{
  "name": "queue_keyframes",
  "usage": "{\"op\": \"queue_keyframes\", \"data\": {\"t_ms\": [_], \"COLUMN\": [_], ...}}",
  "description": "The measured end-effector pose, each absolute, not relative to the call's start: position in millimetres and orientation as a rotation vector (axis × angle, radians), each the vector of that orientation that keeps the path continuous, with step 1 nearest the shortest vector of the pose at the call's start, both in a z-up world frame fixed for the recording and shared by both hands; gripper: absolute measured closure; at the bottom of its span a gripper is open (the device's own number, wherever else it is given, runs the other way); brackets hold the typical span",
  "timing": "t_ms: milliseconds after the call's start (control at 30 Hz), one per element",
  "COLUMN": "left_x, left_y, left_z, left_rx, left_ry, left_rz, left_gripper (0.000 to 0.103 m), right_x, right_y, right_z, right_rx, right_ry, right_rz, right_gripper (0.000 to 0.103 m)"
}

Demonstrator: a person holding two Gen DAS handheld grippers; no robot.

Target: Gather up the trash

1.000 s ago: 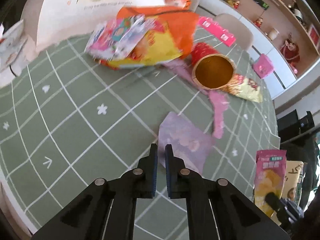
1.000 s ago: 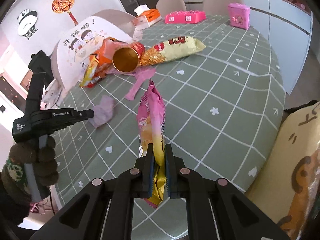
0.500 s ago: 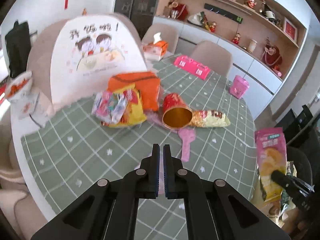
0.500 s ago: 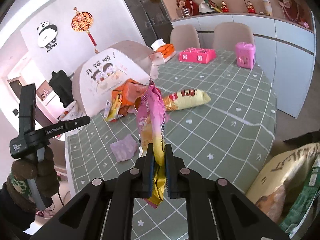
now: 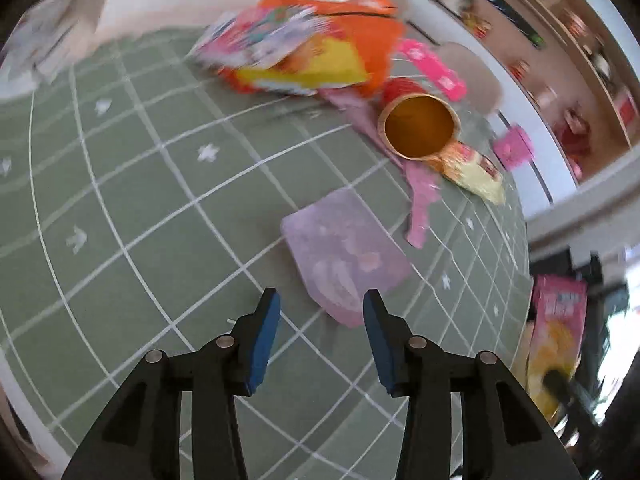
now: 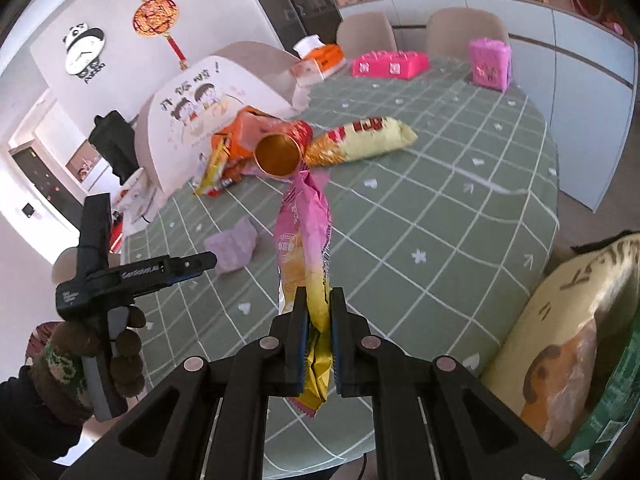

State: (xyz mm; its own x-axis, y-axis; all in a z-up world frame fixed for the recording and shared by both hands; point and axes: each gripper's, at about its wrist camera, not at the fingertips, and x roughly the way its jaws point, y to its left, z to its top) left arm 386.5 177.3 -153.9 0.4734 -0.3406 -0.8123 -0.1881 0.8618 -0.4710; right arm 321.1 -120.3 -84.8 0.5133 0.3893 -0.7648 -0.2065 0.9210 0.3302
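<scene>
Already the right gripper (image 6: 319, 312) pinches a pink-and-yellow snack bag (image 6: 306, 240) above the table (image 6: 460, 216); the left gripper (image 5: 320, 320), jaws spread and empty, lines up on the lilac wrapper (image 5: 344, 256). Cup (image 5: 419, 126), blurred orange packets (image 5: 320, 56), apparently several, remain uncollected.

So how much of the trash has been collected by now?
Early days. The right claw grips a pink-and-yellow snack bag. The left claw is open just short of the lilac wrapper. The gold can, yellow bag and orange wrapper pile lie on the table.
</scene>
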Motion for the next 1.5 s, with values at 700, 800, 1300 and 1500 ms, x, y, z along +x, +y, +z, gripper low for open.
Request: {"op": "queue_keyframes", "data": {"t_ms": [700,800,1300,1500], "left_x": [418.9,414.7,403.3,396.0], "left_y": [145.9,143.5,142.7,132.4], "left_z": [-130.6,-109.1,-89.8,-130.4], "left_rx": [-0.359,-0.329,-0.328,-0.401], "left_ry": [0.989,0.949,0.971,1.040], "left_rz": [-0.148,-0.173,-0.242,-0.213], "left_gripper": [0.101,0.102,0.099,0.061], "right_x": [342.7,347.6,354.8,344.8], "right_y": [-114.4,-114.8,-116.6,-121.0], "right_z": [-120.5,-113.9,-77.1,-92.5], "right_rx": [0.213,0.215,0.193,0.206], "right_ry": [1.012,0.997,0.919,0.958], "right_rz": [0.321,0.319,0.332,0.317], "right_gripper": [0.094,0.094,0.094,0.094]}}
